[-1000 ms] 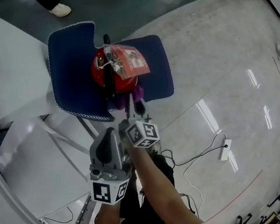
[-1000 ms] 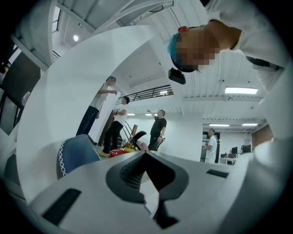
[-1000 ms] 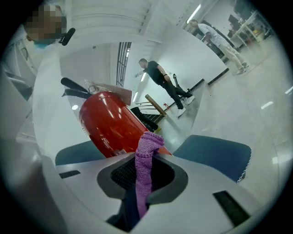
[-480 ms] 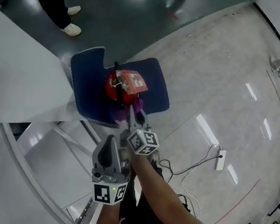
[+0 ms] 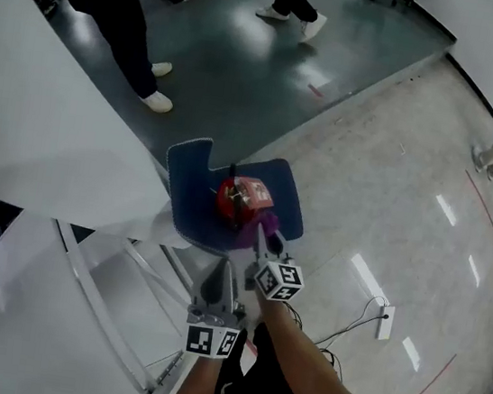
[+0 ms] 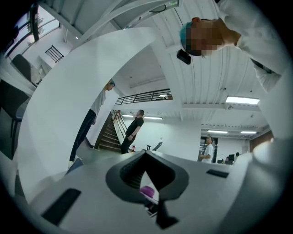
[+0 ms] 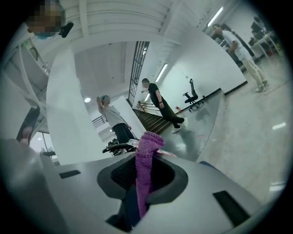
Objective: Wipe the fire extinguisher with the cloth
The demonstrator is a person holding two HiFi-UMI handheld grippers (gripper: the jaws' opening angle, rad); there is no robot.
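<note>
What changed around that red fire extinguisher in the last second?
The head camera drew back: the fire extinguisher and blue mat look smaller. Nothing grabbed or released. The right gripper still clamps the purple cloth beside it; the left gripper stays shut, empty.

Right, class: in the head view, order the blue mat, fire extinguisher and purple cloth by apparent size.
1. blue mat
2. fire extinguisher
3. purple cloth, which only partly shows

Navy blue pad, red fire extinguisher resting on it
</note>
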